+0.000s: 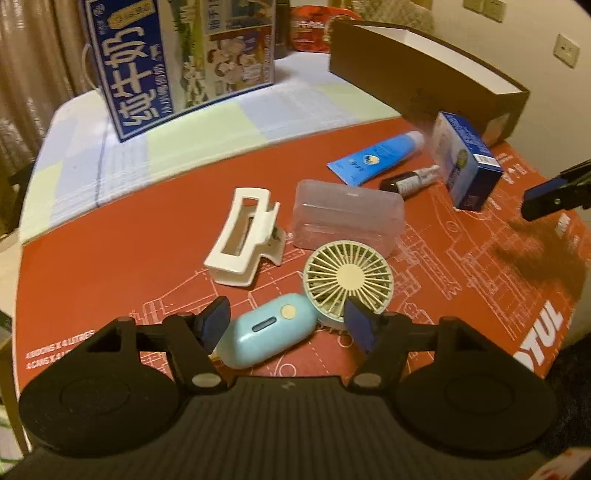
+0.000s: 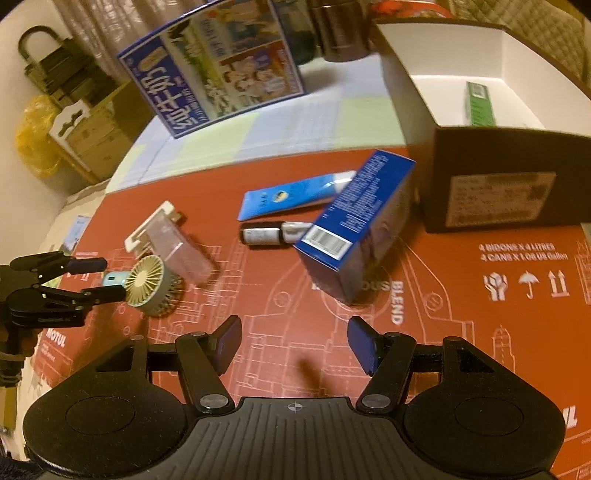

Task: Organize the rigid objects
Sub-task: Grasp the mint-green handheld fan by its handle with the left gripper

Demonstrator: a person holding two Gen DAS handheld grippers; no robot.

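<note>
A small fan with a pale green head point(image 1: 347, 280) and light blue handle point(image 1: 266, 332) lies on the red cardboard sheet point(image 1: 110, 258). My left gripper point(image 1: 288, 325) is open, its fingers on either side of the handle and clear of it. From the right wrist view, the left gripper point(image 2: 99, 277) reaches in from the left toward the fan point(image 2: 147, 284). My right gripper point(image 2: 293, 343) is open and empty over bare cardboard, just short of a tilted blue carton point(image 2: 354, 229). A white hair claw point(image 1: 243, 240), a clear plastic case point(image 1: 347, 214), a blue tube point(image 1: 376, 157) and a small dark bottle point(image 1: 406, 181) lie nearby.
An open brown box point(image 2: 498, 184) with white inside stands at the back right, with a green packet point(image 2: 480, 103) in it. A large blue milk carton box point(image 1: 177, 62) stands at the back on a pale checked cloth point(image 1: 74, 166). A dark cylinder point(image 2: 340, 29) stands behind.
</note>
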